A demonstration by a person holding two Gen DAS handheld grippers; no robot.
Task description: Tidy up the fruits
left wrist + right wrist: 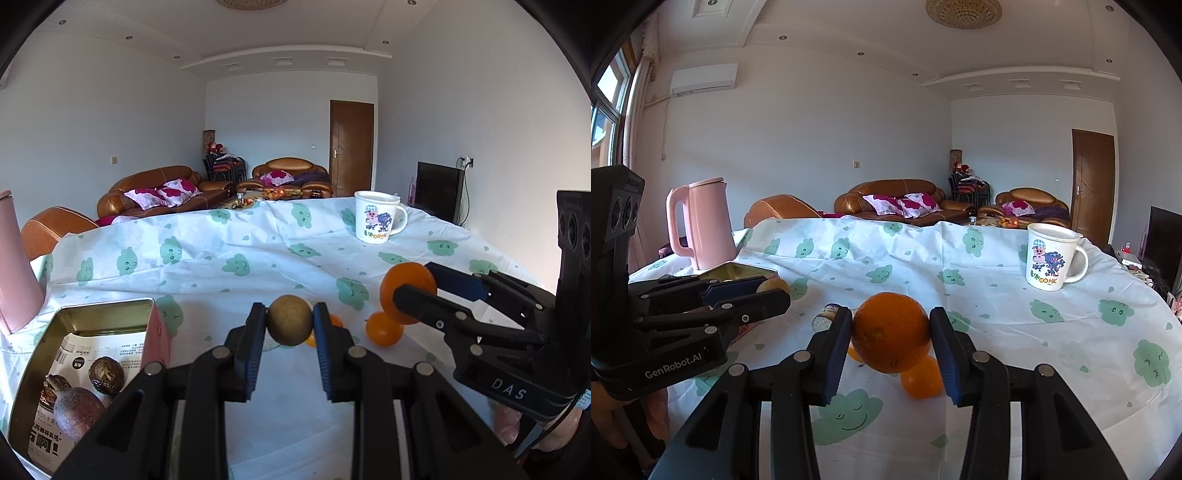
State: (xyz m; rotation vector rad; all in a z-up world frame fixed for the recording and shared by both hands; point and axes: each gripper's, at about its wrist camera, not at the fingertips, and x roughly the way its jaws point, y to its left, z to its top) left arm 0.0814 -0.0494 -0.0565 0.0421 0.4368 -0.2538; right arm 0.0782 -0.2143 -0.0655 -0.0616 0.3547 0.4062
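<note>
Left wrist view | left gripper [289, 320] fingers clamp brownish round fruit [289, 319] | right gripper [891, 332] grips orange [891, 331] | sorting underway; next: tin [107, 314] (likely)

Bright daylight from the window [607, 96] at far left of the right wrist view; cool bluish cast on the walls. Soft shadows under both tools on the surface [1015, 332]. Strong fisheye: dark vignette corners, ceiling and wall lines bowed at the edges. Focus sharp throughout, no motion blur. Mild glare inside the tin [92, 317].
</note>
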